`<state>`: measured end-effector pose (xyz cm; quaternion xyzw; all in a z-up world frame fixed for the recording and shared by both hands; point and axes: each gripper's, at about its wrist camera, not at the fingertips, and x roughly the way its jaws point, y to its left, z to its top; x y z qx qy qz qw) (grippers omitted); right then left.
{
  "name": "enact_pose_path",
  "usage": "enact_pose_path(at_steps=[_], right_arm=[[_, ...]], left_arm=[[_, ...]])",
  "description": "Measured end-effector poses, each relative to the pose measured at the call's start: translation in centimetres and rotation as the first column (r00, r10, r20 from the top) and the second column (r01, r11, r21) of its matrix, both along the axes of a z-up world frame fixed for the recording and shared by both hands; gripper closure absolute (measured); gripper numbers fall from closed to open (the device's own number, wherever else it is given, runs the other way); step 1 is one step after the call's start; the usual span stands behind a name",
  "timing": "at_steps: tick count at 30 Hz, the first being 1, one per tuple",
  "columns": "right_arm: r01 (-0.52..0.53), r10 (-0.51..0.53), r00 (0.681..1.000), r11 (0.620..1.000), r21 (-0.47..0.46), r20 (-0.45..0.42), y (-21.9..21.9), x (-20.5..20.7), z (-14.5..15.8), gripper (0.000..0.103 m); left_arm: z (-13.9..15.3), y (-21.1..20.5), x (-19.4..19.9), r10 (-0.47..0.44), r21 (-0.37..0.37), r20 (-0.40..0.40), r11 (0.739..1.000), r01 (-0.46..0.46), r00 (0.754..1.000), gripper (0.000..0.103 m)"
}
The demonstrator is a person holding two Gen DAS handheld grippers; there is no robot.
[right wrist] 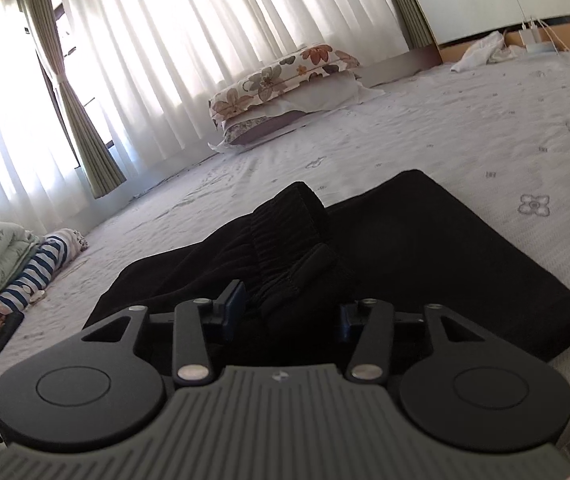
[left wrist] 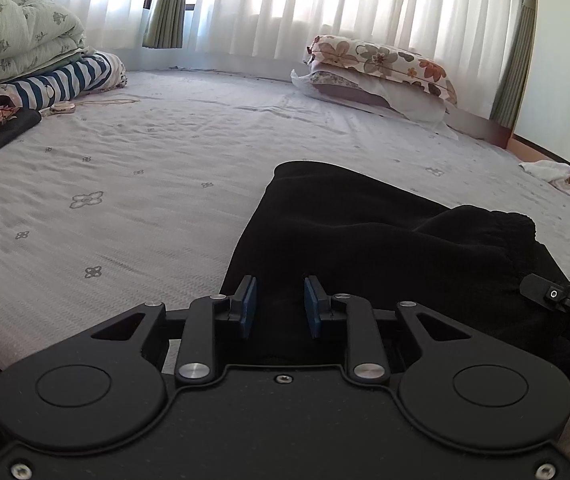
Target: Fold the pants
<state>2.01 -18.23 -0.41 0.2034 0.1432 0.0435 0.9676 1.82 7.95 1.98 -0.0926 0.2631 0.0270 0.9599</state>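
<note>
Both grippers, left gripper [left wrist: 280, 307] and right gripper [right wrist: 291, 307], spread apart over black pants [left wrist: 365, 232] on the bed [left wrist: 125, 168]; floral pillows [left wrist: 381, 68] lie far right.

One pair of black pants [left wrist: 365, 232], two stacked pillows [left wrist: 381, 72], two grippers: left gripper [left wrist: 280, 308], right gripper [right wrist: 289, 312], one folded quilt [left wrist: 9, 32], one striped blanket [left wrist: 65, 76], one white cloth [right wrist: 481, 52].
</note>
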Motion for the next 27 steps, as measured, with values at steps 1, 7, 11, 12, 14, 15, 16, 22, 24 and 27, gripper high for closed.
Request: enact_pose_path(at_steps=[1, 7, 11, 12, 14, 15, 16, 22, 24, 27], right_arm=[[0.001, 0.000, 1.000, 0.999, 0.035, -0.020, -0.2, 0.0, -0.1, 0.049], [-0.047, 0.054, 0.996, 0.993, 0.106, -0.064, -0.9, -2.2, 0.3, 0.031], [-0.111, 0.119, 0.990, 0.990, 0.092, -0.077, 0.3, -1.4, 0.4, 0.025], [-0.102, 0.109, 0.991, 0.992, 0.079, -0.083, 0.6, -0.8, 0.4, 0.025], [-0.073, 0.081, 0.992, 0.994, 0.083, -0.101, 0.7, 0.9, 0.1, 0.024], [-0.056, 0.064, 0.993, 0.995, 0.087, -0.099, 0.6, 1.7, 0.1, 0.025], [-0.033, 0.042, 0.995, 0.995, 0.092, -0.095, 0.5, 2.3, 0.2, 0.025], [0.040, -0.029, 0.995, 0.993, 0.114, -0.097, 0.0, 5.5, 0.3, 0.030], [0.046, -0.038, 0.994, 0.996, 0.075, -0.099, 0.4, 5.9, 0.4, 0.045], [0.070, -0.066, 0.993, 0.997, 0.042, -0.100, 0.2, 5.3, 0.5, 0.065]], left_arm=[[0.0, 0.0, 0.0, -0.001, -0.002, 0.000, 1.000, 0.001, 1.000, 0.079], [0.0, -0.1, 0.0, 0.002, 0.007, 0.005, 1.000, -0.002, 1.000, 0.079], [0.0, -0.3, -0.1, 0.003, 0.019, 0.008, 1.000, -0.003, 1.000, 0.079], [0.0, -0.2, -0.1, 0.001, 0.018, 0.007, 1.000, -0.001, 1.000, 0.079], [-0.1, -0.2, -0.2, -0.003, 0.014, 0.005, 1.000, 0.003, 1.000, 0.079], [-0.1, -0.1, -0.2, -0.004, 0.014, 0.005, 1.000, 0.004, 1.000, 0.079], [-0.1, -0.1, -0.2, -0.006, 0.015, 0.004, 1.000, 0.006, 1.000, 0.079], [-0.2, -0.7, -0.3, -0.012, 0.043, 0.009, 0.999, 0.012, 1.000, 0.079], [-0.2, -0.8, -0.2, -0.012, 0.045, 0.006, 0.999, 0.011, 1.000, 0.079], [-0.2, -0.4, -0.2, -0.017, 0.027, 0.003, 0.999, 0.017, 1.000, 0.079]])
